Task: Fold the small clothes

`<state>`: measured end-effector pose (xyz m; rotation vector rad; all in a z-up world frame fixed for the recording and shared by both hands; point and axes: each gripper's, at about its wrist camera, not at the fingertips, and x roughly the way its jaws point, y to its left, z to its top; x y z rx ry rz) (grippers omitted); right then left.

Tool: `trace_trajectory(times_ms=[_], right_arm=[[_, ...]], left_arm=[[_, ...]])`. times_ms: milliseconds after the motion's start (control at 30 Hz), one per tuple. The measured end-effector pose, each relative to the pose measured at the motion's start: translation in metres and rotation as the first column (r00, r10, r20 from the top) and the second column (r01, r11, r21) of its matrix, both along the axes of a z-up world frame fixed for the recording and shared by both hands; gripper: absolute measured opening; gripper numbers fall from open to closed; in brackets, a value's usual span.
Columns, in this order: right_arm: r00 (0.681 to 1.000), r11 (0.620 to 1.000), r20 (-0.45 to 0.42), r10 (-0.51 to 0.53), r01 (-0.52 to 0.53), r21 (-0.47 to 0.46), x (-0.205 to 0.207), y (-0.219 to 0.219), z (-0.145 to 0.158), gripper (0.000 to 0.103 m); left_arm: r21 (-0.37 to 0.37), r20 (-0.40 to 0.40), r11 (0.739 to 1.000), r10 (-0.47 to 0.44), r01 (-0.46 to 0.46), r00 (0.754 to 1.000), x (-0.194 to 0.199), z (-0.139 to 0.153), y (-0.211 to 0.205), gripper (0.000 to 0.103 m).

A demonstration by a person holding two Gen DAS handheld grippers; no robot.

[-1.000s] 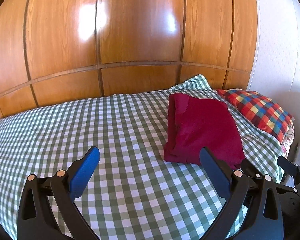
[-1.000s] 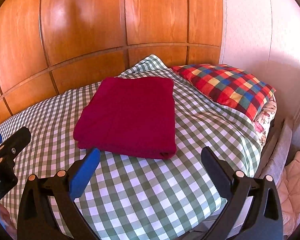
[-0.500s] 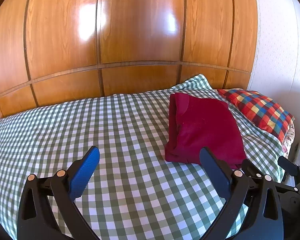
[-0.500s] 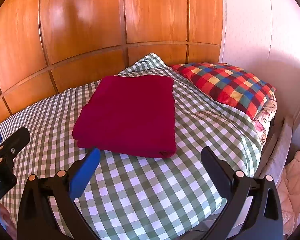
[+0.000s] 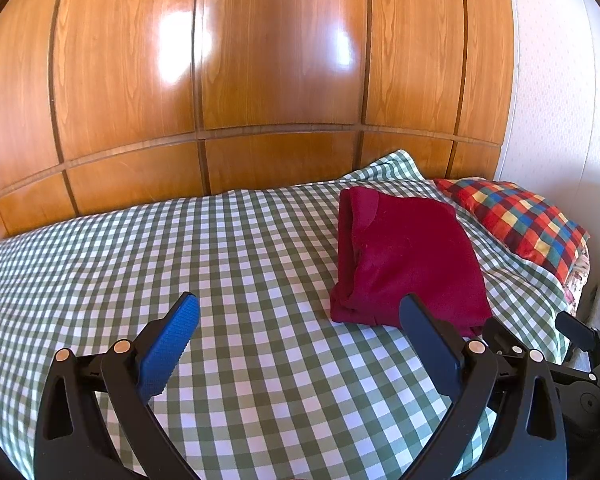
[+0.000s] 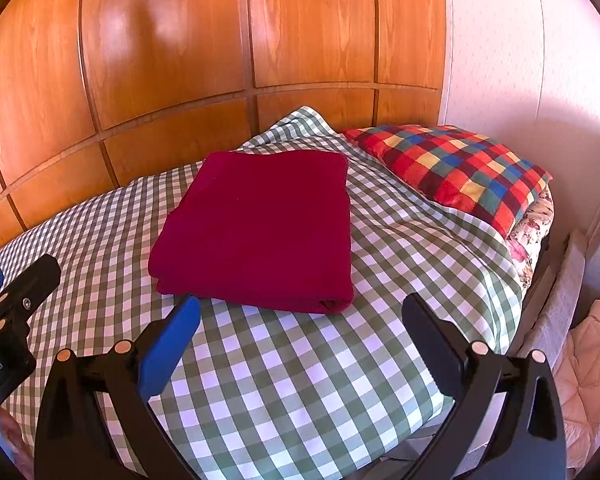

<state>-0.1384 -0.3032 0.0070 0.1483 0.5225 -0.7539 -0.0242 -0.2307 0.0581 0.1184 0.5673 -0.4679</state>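
Left wrist view has the left gripper [image 5: 298, 316] sitting low in the frame with its fingers spread wide and nothing between them, just hovering over the green-and-white checked bedsheet [image 5: 180, 248]. The folded dark red garment [image 5: 408, 268] is right of centre in that shot, lying flat on the sheet, and the gripper's right finger overlaps its near edge in the picture, though I can't tell if they actually touch. Over in the right wrist view, the right gripper [image 6: 300, 316] is also wide apart and empty, and the same red garment [image 6: 260, 228] sits dead centre just past the fingertips, a neat rectangle with the fold layers showing along the near edge. A multicoloured plaid pillow [image 6: 452, 172] lies to the right of it, near but not touching. Glossy wooden panels [image 6: 180, 60] fill the whole top of both frames, and part of the other gripper pokes in at the lower left.
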Motion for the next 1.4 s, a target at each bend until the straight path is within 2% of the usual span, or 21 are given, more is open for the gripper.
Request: trace_trajectory(times_ms=[967,1400], right_arm=[[1.000,1.000,-0.007,0.001,-0.001,0.009,0.001,0.005,-0.001,0.101],[1.000,1.000,0.004,-0.001,0.001,0.018,0.000,-0.002,-0.003,0.101]], left_arm=[[-0.001,0.032,1.000,0.013,-0.013,0.999,-0.005,0.006,0.003,0.099],[-0.003,-0.030,1.000,0.005,-0.005,1.000,0.004,-0.005,0.001,0.099]])
